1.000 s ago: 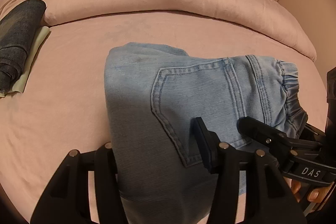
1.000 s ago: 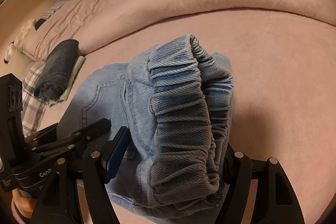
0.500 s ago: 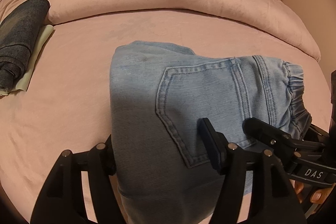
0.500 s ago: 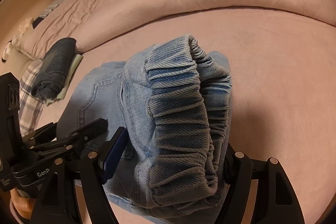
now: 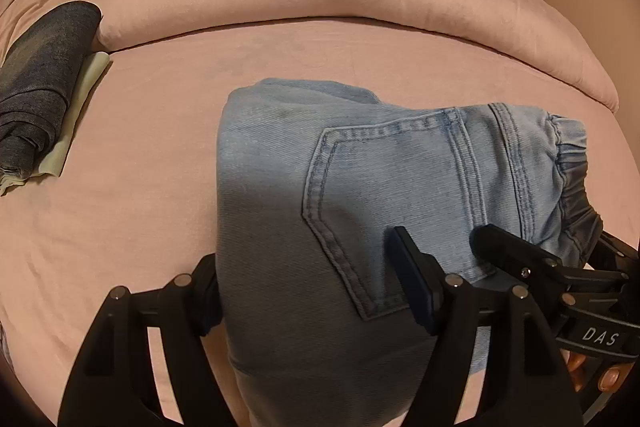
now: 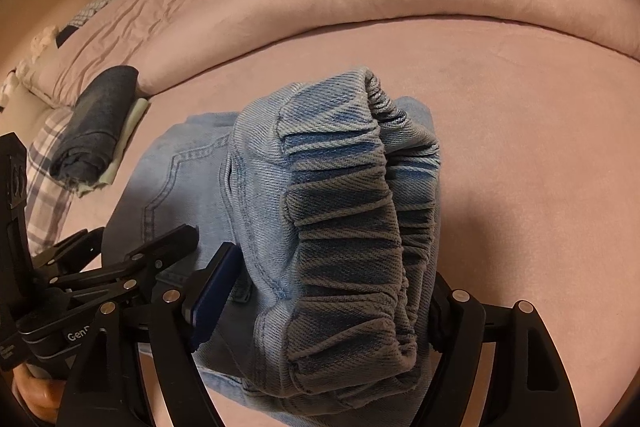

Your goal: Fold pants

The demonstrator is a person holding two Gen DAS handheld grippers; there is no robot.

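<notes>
Light-blue denim pants [image 5: 360, 195], already folded compact, sit on the pink bed [image 5: 140, 155]. The left gripper [image 5: 316, 291] and right gripper [image 6: 332, 299] each clamp the bundle; stacking beside the dark folded jeans [image 5: 44, 83] at ten o'clock likely remains.

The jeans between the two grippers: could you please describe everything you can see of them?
The jeans are light blue, faded denim, folded into a thick bundle. A back pocket with double stitching faces up, and a gathered elastic waistband forms the right end. The left gripper straddles the folded end and the right gripper the waistband end, fingers on either side. The bundle's far edge meets the pink bed.
</notes>
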